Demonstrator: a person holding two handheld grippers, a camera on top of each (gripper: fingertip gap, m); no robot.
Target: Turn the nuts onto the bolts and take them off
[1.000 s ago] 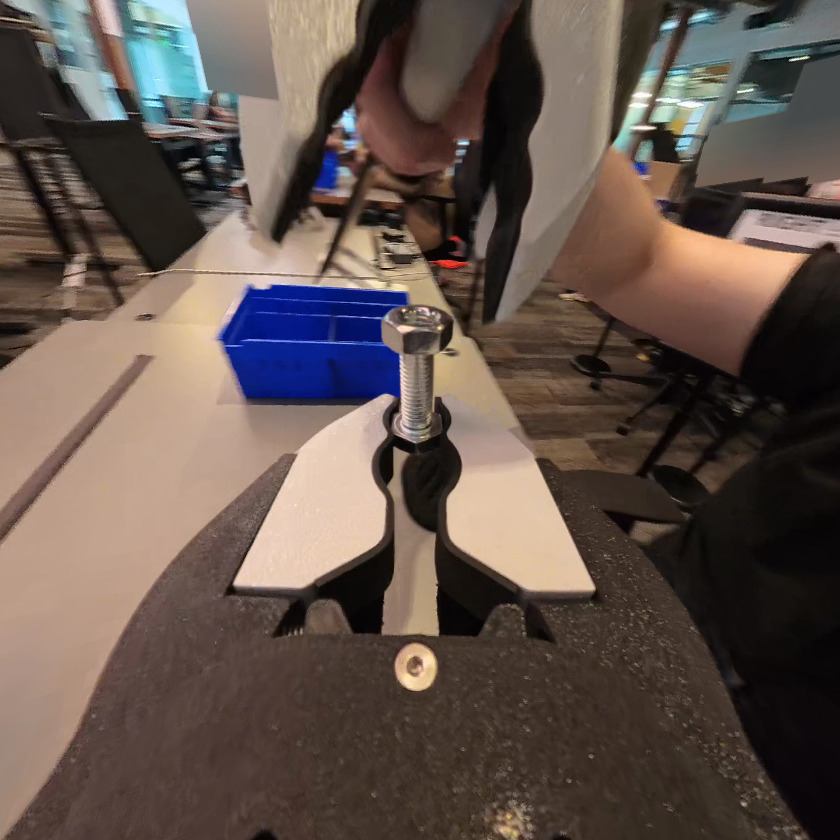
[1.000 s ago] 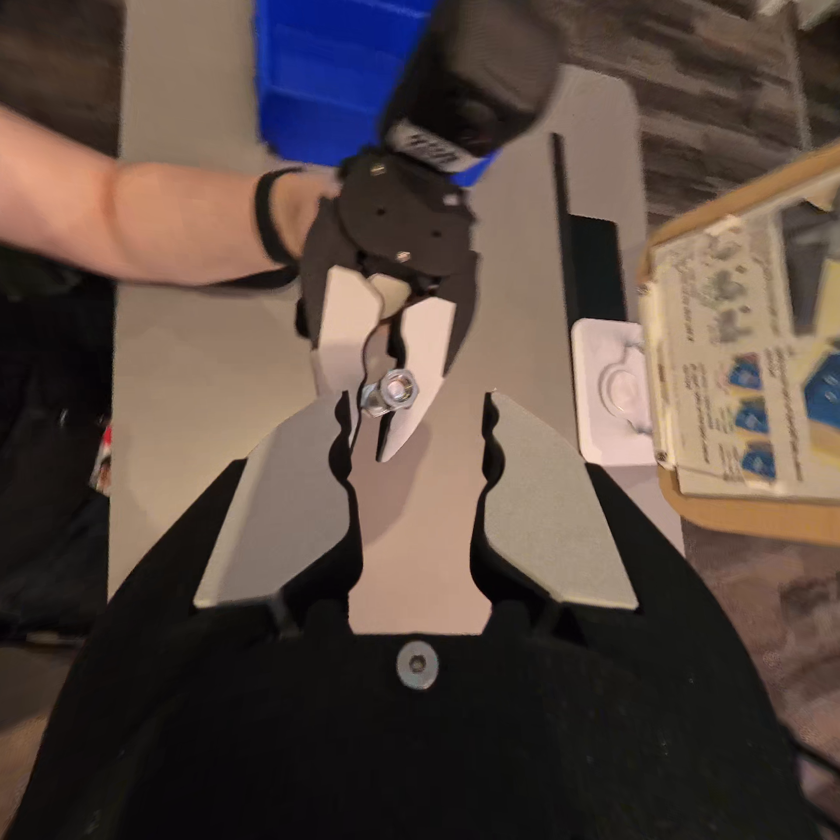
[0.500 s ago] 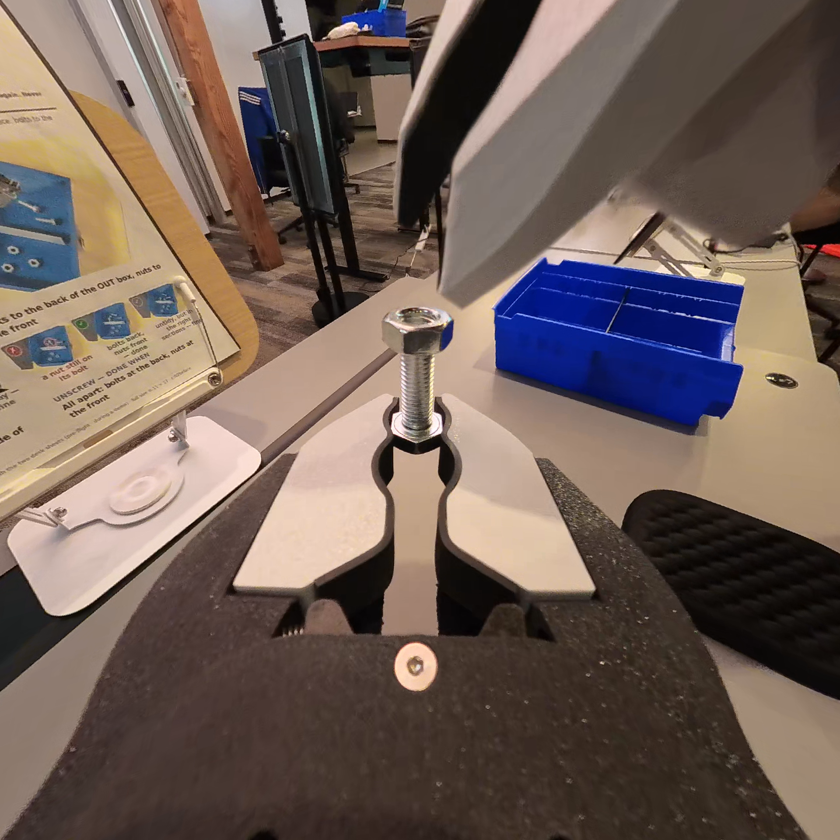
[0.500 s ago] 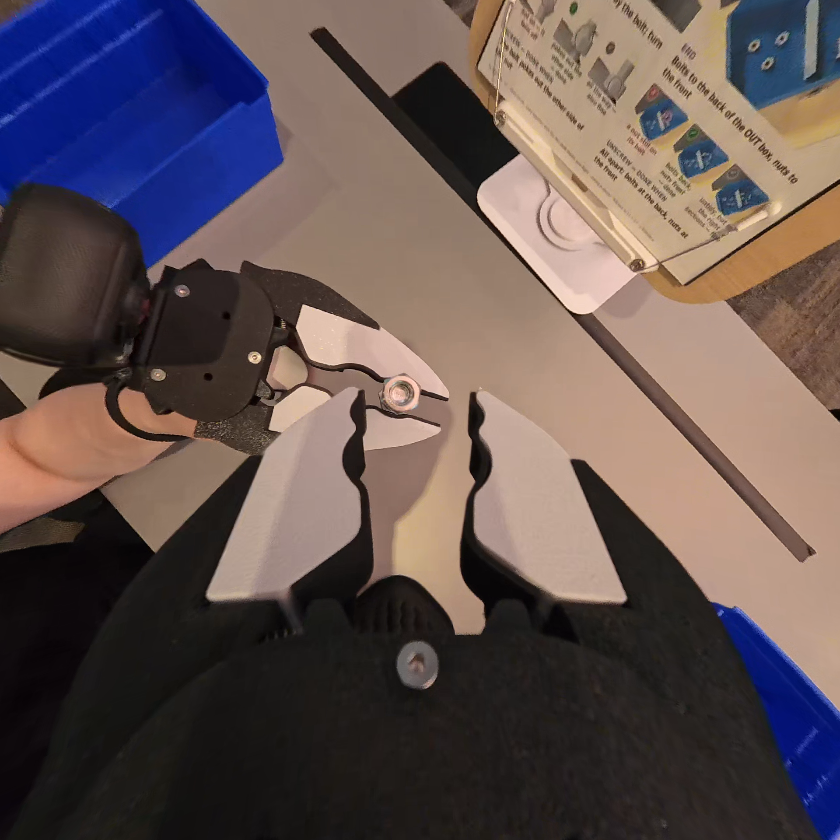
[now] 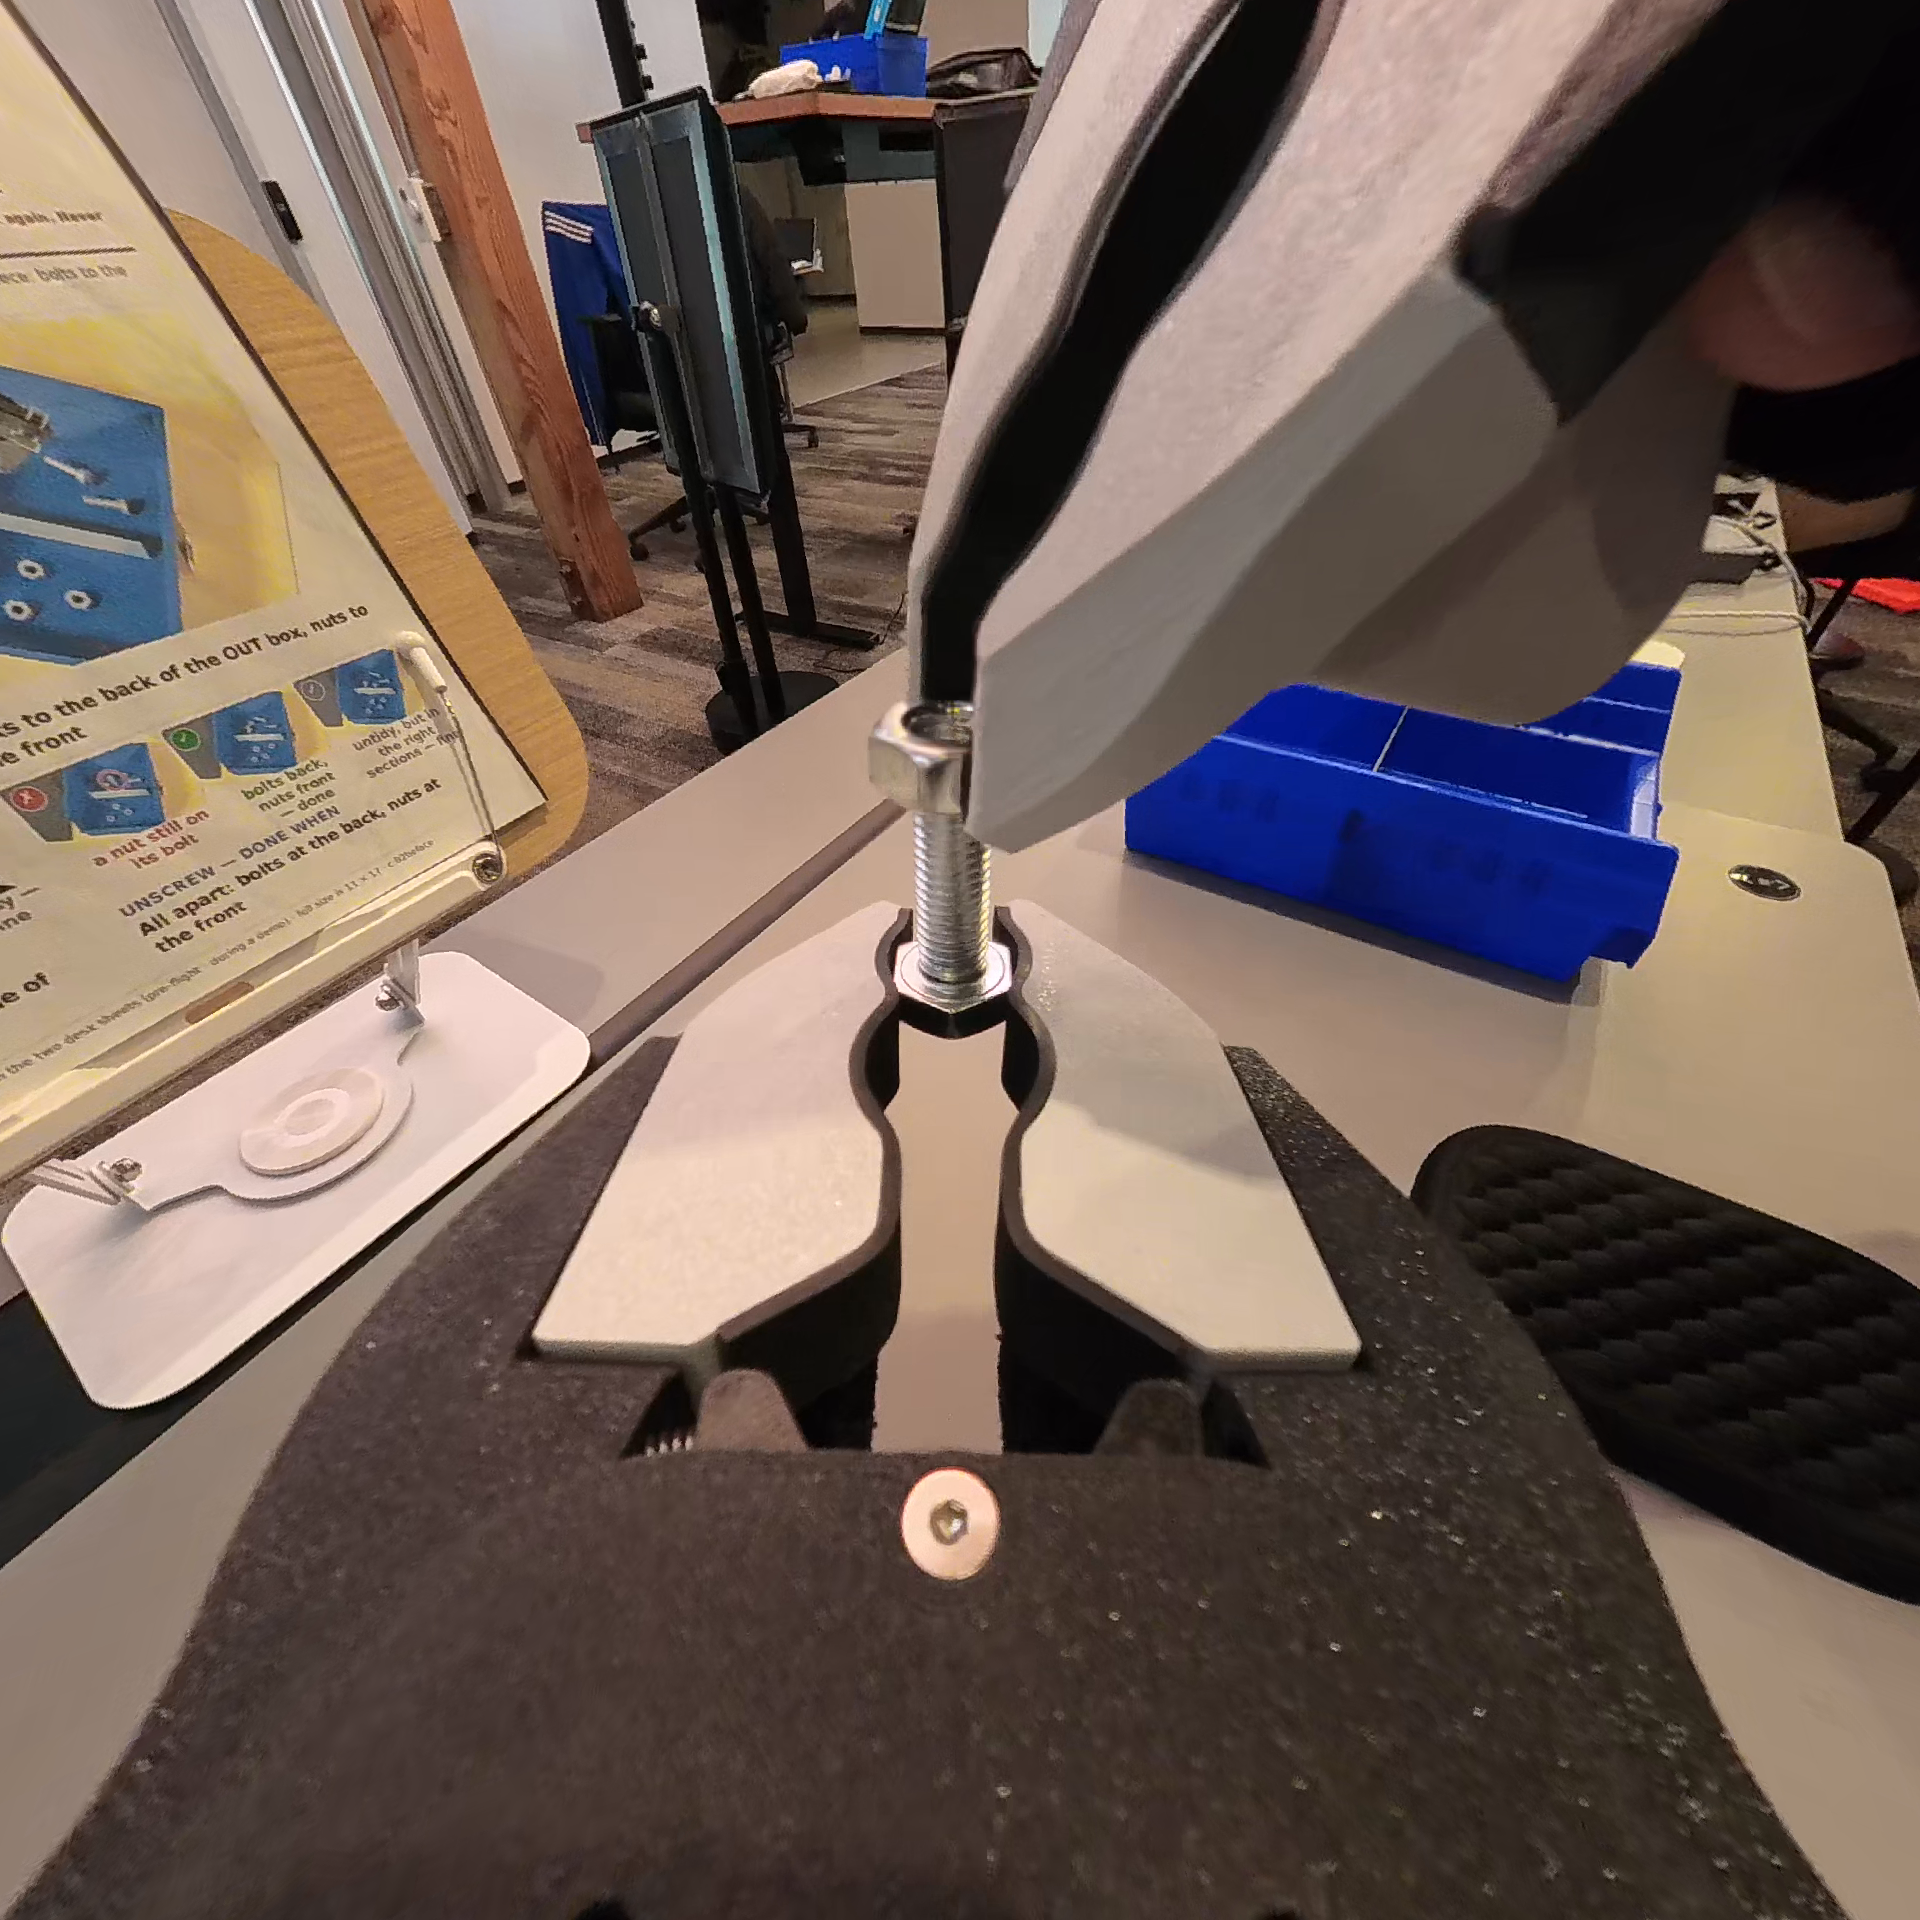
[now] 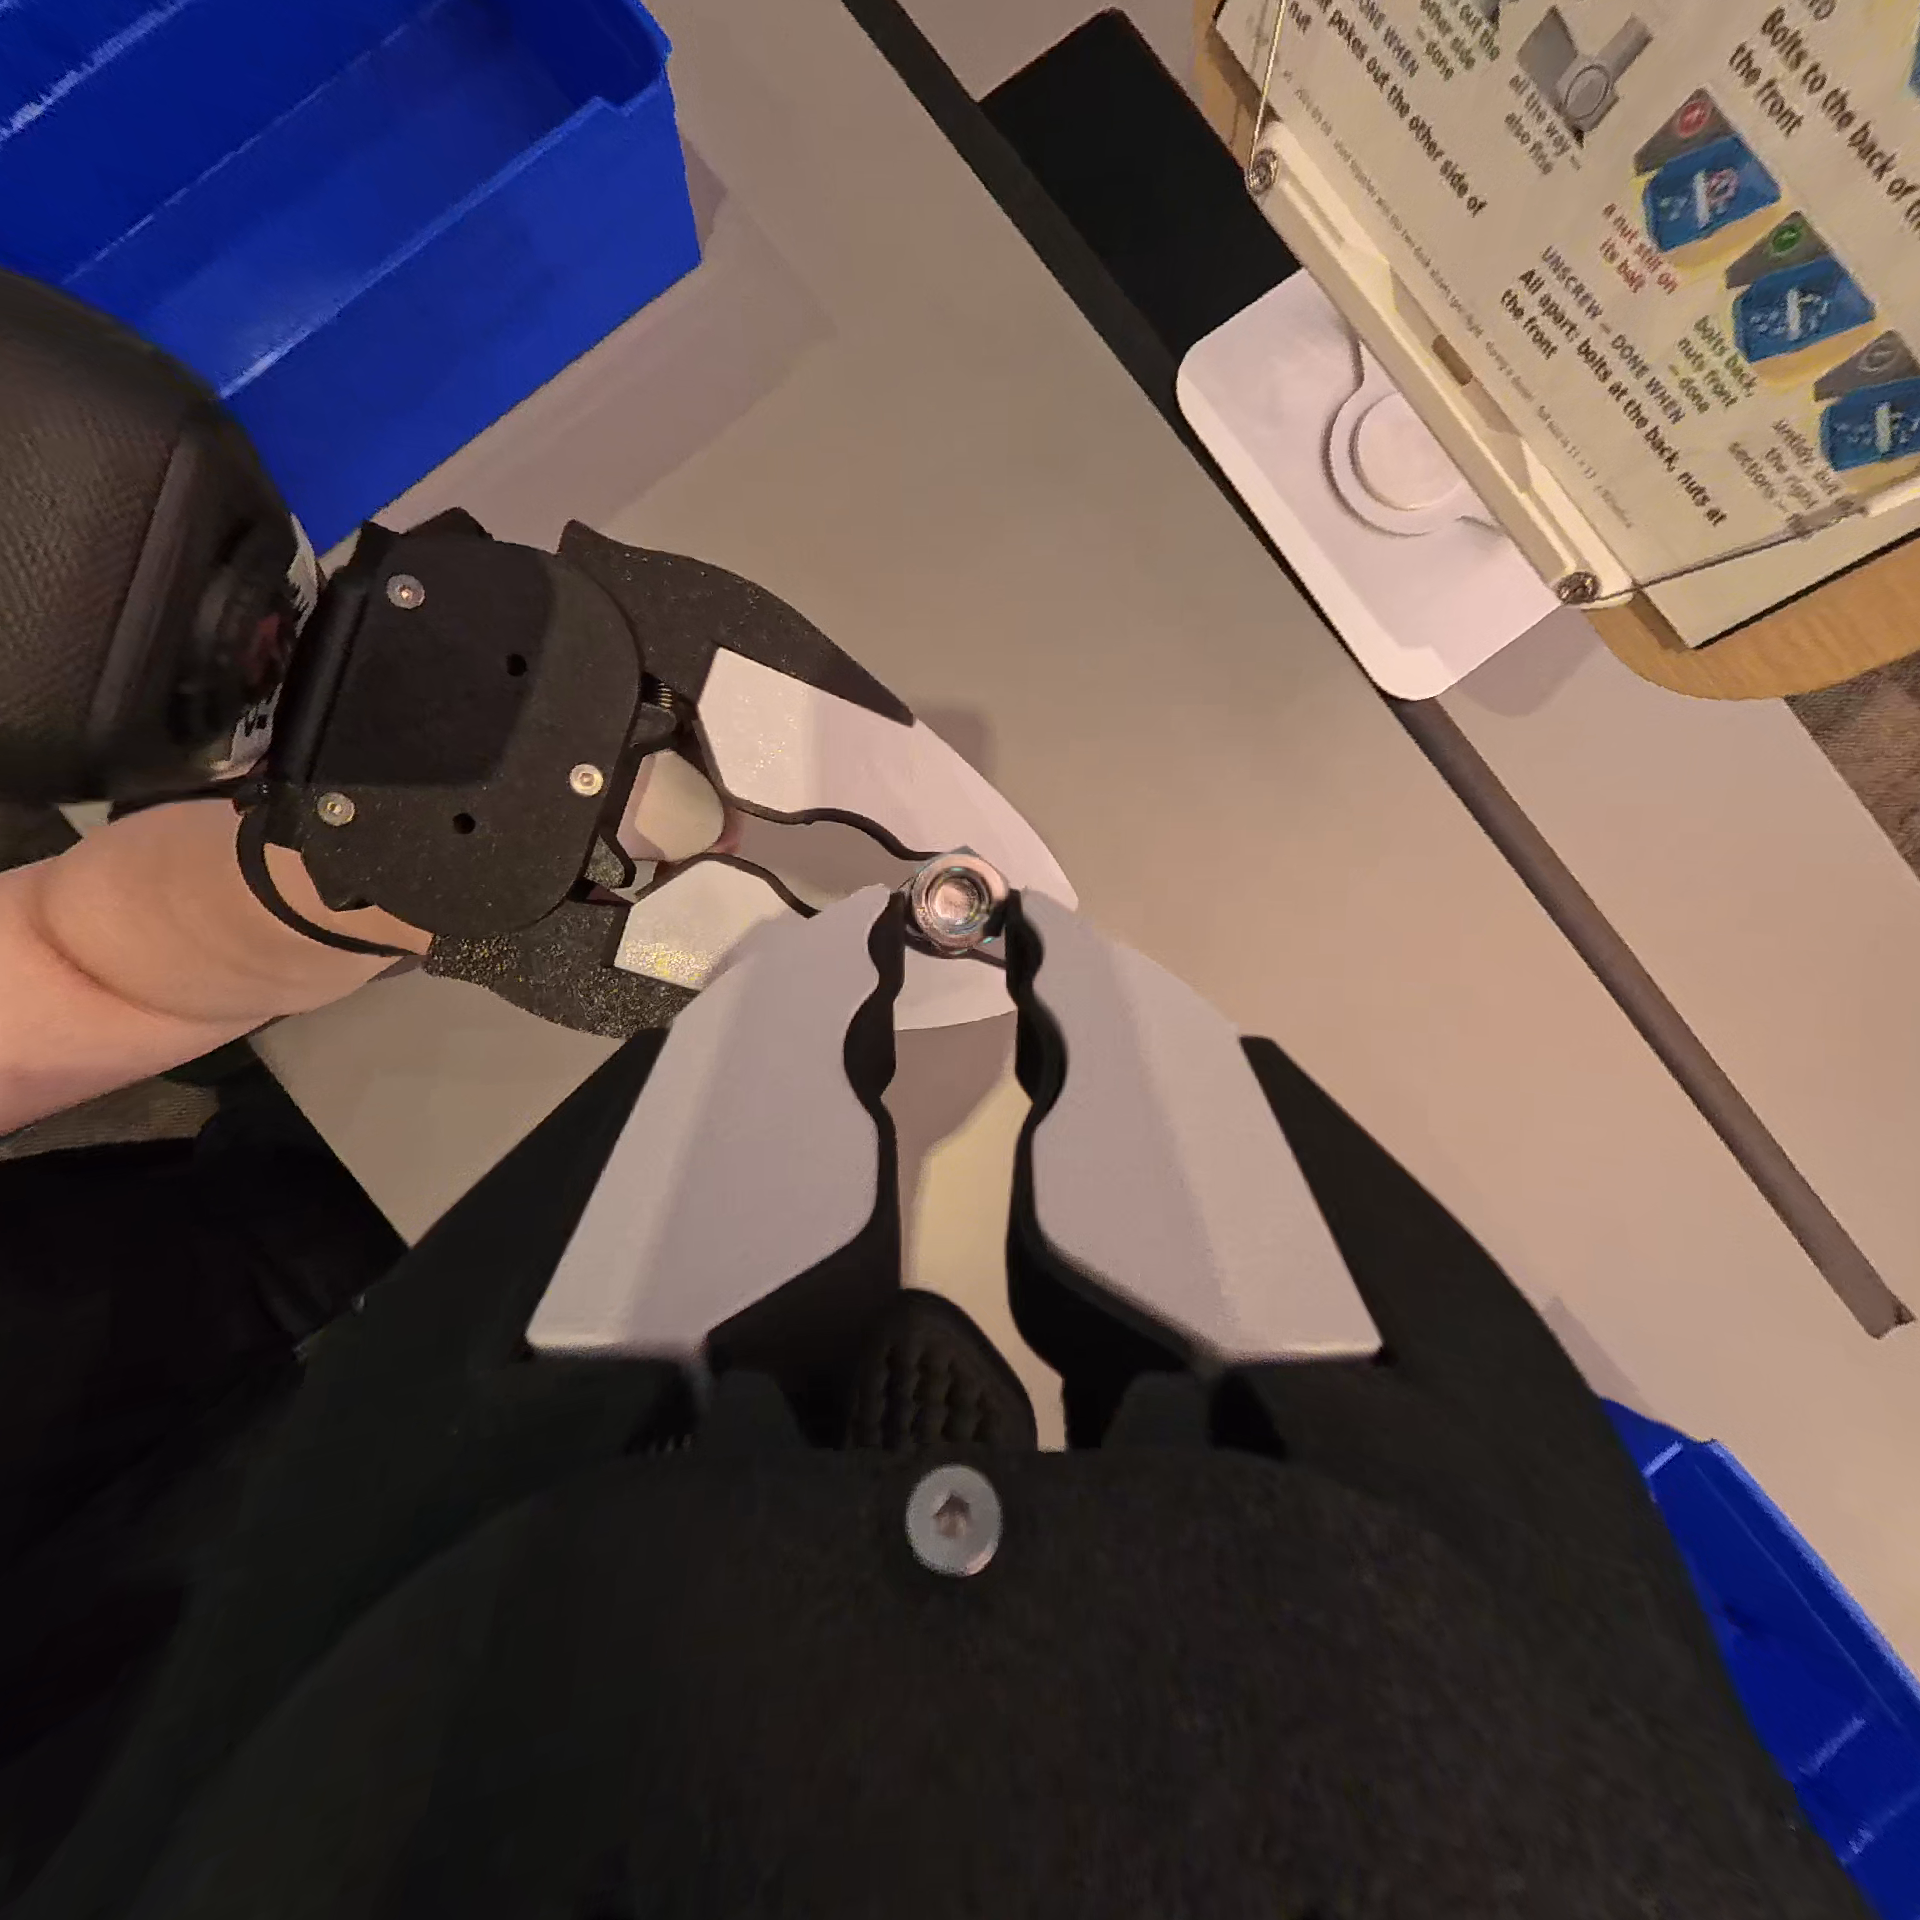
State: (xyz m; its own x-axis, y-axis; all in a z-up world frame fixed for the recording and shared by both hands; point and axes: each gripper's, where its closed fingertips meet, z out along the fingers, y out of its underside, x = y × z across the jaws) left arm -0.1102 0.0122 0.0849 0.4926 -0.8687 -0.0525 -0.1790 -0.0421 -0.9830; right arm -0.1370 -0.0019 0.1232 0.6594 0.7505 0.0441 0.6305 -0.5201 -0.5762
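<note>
Since half a second ago the right gripper [image 6: 951, 920] has come down from beside the bolt and narrowed its spread fingers [image 6: 769, 1091] around the top of it; a second ago the left gripper was still swinging round from facing the blue bin to facing the instruction board.

The left gripper [image 5: 948, 971] holds the bolt [image 5: 945, 894] upright, its fingers [image 5: 748, 1122] pinching the hex piece at the lower end of the threaded shank. In the left wrist view the right gripper's fingers [image 5: 1226, 436] reach down from above, their tips against the hex piece at the top of the bolt [image 5: 920, 764]. In the right wrist view that top piece [image 6: 954, 899] sits between the two fingertips, which are closed in on either side of it. Which of the two hex pieces is the nut and which the bolt head cannot be told.

The bolt is held above the grey bench [image 5: 1351, 1039], clear of its surface. A blue bin [image 5: 1403, 831] with dividers stands beyond on the right, and an instruction board [image 5: 208, 623] on a white stand [image 5: 260, 1195] stands to the left. A black textured pad [image 5: 1683, 1351] lies on the bench beside the left gripper.
</note>
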